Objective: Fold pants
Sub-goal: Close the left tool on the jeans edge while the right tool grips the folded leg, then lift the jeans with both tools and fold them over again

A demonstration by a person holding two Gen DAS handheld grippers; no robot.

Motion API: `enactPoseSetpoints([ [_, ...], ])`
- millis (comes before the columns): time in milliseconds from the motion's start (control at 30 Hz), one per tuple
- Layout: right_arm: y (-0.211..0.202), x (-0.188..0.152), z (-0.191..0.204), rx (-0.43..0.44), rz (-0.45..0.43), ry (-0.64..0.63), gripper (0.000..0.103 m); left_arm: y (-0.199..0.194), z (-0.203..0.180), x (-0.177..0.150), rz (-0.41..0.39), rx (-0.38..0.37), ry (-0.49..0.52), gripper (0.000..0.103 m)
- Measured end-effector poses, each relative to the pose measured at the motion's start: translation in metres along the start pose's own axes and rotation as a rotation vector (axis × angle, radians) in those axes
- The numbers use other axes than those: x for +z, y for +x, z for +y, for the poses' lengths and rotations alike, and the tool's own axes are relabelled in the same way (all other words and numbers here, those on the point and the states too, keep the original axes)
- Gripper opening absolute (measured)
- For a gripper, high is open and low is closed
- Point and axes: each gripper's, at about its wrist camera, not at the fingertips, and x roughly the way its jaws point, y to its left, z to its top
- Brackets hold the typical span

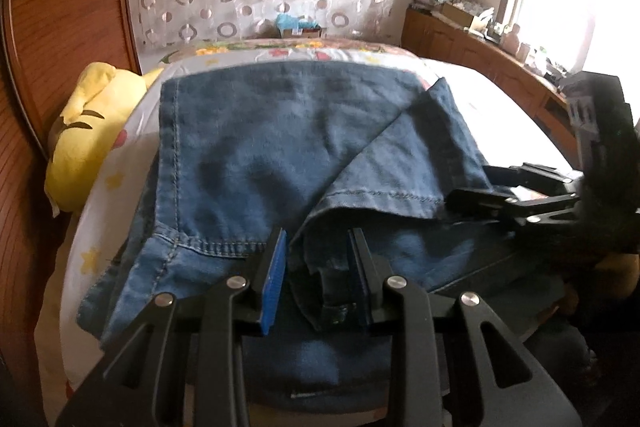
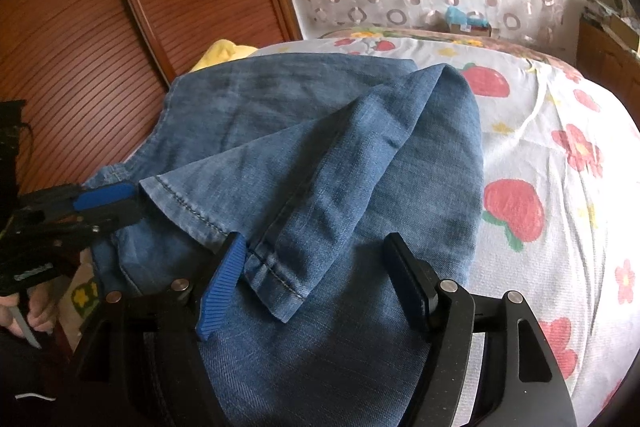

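Observation:
Blue denim pants [image 1: 260, 147] lie on the bed, with one leg folded back over the rest so its hem [image 1: 380, 197] lies near me. My left gripper [image 1: 318, 267] is open, its jaws on either side of the bunched near edge of the denim. My right gripper [image 2: 316, 275] is open over the folded leg's hem [image 2: 276, 279], its jaws spread wide. The right gripper also shows in the left wrist view [image 1: 492, 195], at the right end of the hem. The left gripper shows in the right wrist view [image 2: 100, 203], at the left end of the hem.
The bed sheet [image 2: 560, 187] is white with red strawberry and flower prints. A yellow plush toy [image 1: 88, 139] lies at the bed's left edge by the wooden headboard [image 1: 60, 27]. A wooden cabinet [image 1: 480, 51] with clutter stands under the bright window at the right.

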Motion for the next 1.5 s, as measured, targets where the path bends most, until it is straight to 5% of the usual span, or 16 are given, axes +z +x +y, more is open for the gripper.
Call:
enactPoseSetpoints([
  [400, -0.002, -0.002, 0.002, -0.002, -0.003, -0.012, 0.072, 0.009, -0.001, -0.003, -0.028, -0.002, 0.02, 0.032],
  [767, -0.012, 0.002, 0.002, 0.124, 0.007, -0.016, 0.01, -0.006, -0.007, -0.003, -0.077, -0.061, 0.062, 0.001],
  [1200, -0.082, 0.059, 0.025, 0.137, -0.128, -0.142, 0.006, -0.088, -0.015, 0.025, -0.279, -0.071, 0.051, 0.0],
  [1500, -0.096, 0.117, 0.063, 0.141, -0.168, -0.257, 0.006, -0.12, 0.01, 0.029, -0.337, -0.045, 0.026, 0.0],
])
